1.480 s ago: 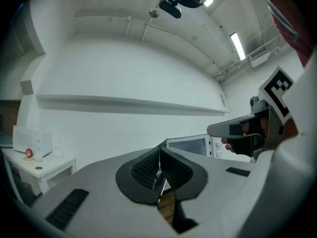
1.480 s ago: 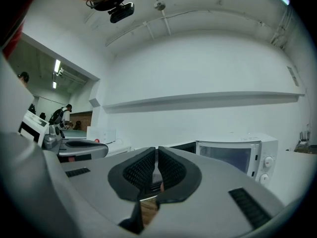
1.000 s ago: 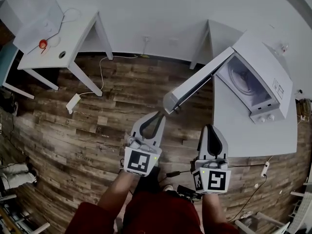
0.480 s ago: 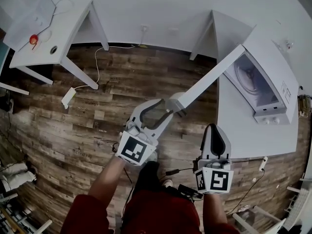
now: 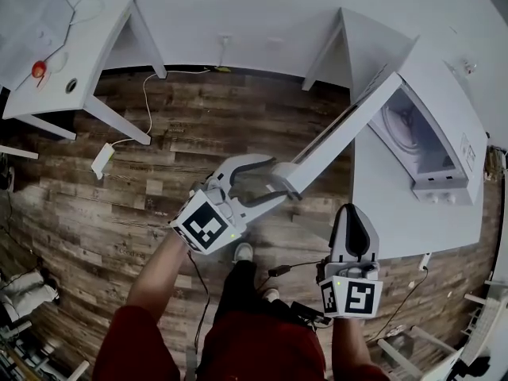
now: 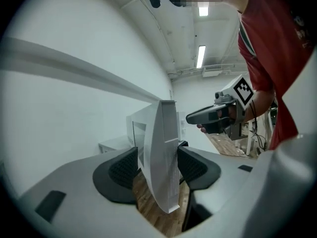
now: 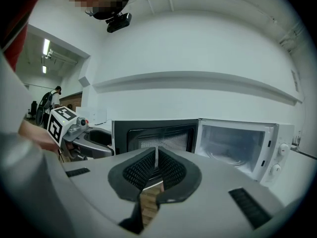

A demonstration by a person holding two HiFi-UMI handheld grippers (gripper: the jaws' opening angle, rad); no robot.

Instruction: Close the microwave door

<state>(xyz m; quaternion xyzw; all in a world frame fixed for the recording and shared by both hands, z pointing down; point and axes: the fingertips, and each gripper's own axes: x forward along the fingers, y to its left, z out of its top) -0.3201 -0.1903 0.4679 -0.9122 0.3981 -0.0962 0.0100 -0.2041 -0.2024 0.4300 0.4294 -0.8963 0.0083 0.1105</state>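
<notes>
White microwave door [image 5: 337,137], swung wide off the microwave [image 5: 446,94] on the tabletop [image 5: 397,213]: stiff, light, hinged. I judge its free edge the place to push. Left gripper [image 5: 271,182] fingers, just opened wide, straddle that edge without gripping; right gripper [image 5: 350,213] fingers closed, empty.

White microwave [image 5: 449,94] and door [image 5: 336,143], brown wood-plank floor [image 5: 198,133], red sleeve [image 5: 127,344].

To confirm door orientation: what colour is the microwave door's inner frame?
Black; door frame clearest in right gripper view.
</notes>
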